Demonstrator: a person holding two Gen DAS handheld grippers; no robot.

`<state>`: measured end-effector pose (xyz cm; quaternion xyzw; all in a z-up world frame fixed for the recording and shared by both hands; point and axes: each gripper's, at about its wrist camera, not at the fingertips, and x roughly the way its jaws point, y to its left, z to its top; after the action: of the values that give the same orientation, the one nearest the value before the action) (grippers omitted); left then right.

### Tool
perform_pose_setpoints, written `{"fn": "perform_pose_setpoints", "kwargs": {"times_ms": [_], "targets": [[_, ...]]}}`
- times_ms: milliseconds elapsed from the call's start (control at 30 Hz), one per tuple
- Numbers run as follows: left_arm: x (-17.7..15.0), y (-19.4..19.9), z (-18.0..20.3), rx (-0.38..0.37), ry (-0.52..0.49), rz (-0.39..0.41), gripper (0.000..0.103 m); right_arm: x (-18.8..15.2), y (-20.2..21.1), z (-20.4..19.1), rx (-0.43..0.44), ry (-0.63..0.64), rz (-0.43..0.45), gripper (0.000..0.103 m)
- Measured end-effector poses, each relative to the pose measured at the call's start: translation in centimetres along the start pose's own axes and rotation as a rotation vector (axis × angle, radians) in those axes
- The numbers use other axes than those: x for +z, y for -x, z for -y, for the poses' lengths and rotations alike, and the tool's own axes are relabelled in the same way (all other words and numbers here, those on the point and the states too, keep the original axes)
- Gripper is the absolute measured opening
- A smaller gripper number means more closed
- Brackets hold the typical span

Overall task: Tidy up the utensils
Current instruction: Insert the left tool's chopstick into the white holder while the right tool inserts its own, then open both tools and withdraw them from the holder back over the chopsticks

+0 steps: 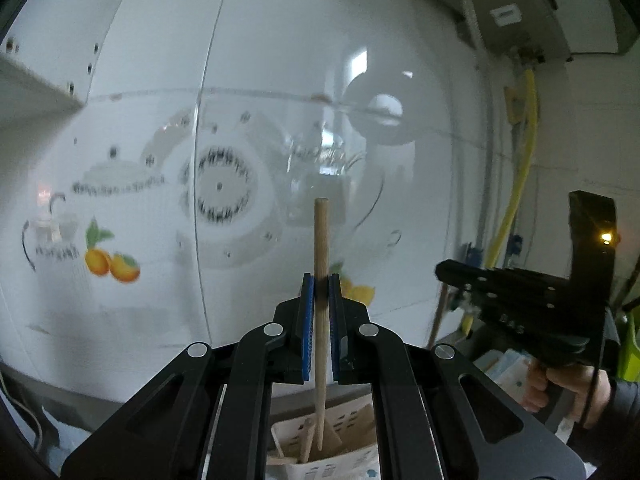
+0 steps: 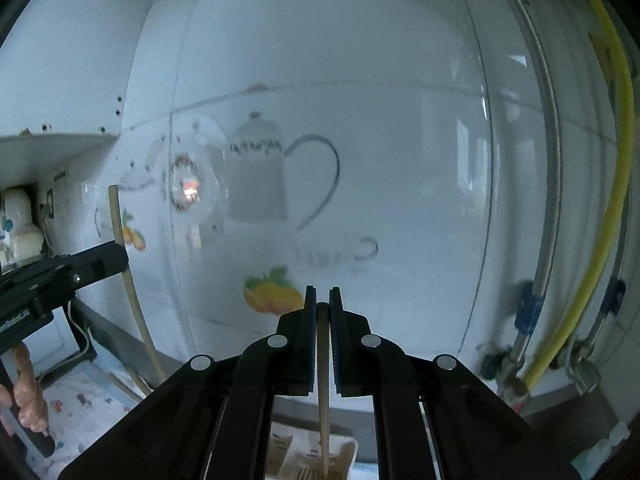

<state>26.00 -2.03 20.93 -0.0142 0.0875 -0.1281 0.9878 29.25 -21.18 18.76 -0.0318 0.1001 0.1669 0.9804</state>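
My left gripper (image 1: pixel 321 280) is shut on an upright wooden utensil handle (image 1: pixel 321 236). The handle's lower end reaches down into a white slotted utensil holder (image 1: pixel 356 420), where another wooden utensil (image 1: pixel 306 438) stands. At the right of this view, a hand holds my right gripper (image 1: pixel 442 271). In the right wrist view, my right gripper (image 2: pixel 322 292) is shut on the top of a thin wooden handle (image 2: pixel 324 400), which hangs into the white holder (image 2: pixel 346 454). At the left edge of that view is my left gripper (image 2: pixel 120 254) with its long wooden utensil (image 2: pixel 122 236).
Close ahead is a glossy tiled wall (image 2: pixel 400 160) with teapot and orange pictures. A yellow hose (image 2: pixel 612 200) and pipes with valves (image 2: pixel 524 320) run down the right. A shelf (image 2: pixel 52 144) juts out at left, above a patterned cloth (image 2: pixel 84 396) on the counter.
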Motion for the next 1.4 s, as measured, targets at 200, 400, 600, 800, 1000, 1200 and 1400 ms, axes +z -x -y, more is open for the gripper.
{"fn": "perform_pose_setpoints", "kwargs": {"times_ms": [200, 400, 600, 800, 1000, 1200, 1400], "targets": [[-1.7, -1.4, -0.7, -0.007, 0.016, -0.064, 0.006, -2.0, -0.5, 0.2, 0.002, 0.006, -0.053, 0.006], [-2.9, -2.0, -0.6, -0.01, 0.018, -0.113, 0.006, -3.2, 0.4, 0.5, 0.005, 0.004, -0.093, 0.007], [-2.6, -0.1, -0.1, -0.027, 0.017, -0.105, 0.018, -3.1, 3.6, 0.9, 0.028, -0.011, -0.094, 0.013], [-2.1, 3.9, 1.0, -0.035, 0.004, -0.084, 0.027, -2.5, 9.8, 1.1, 0.065, -0.034, -0.06, 0.018], [-2.7, 9.0, 2.2, -0.039, -0.028, -0.09, 0.029, -2.7, 16.0, 1.0, 0.111, -0.037, -0.046, 0.023], [-5.3, 13.0, 2.9, -0.066, -0.012, -0.146, 0.031, -4.4, 21.4, 0.4, 0.166, -0.024, -0.083, 0.026], [-10.6, 15.6, 3.5, -0.104, 0.022, -0.26, 0.031, -8.5, 24.9, -0.1, 0.19, -0.012, -0.165, 0.029]]}}
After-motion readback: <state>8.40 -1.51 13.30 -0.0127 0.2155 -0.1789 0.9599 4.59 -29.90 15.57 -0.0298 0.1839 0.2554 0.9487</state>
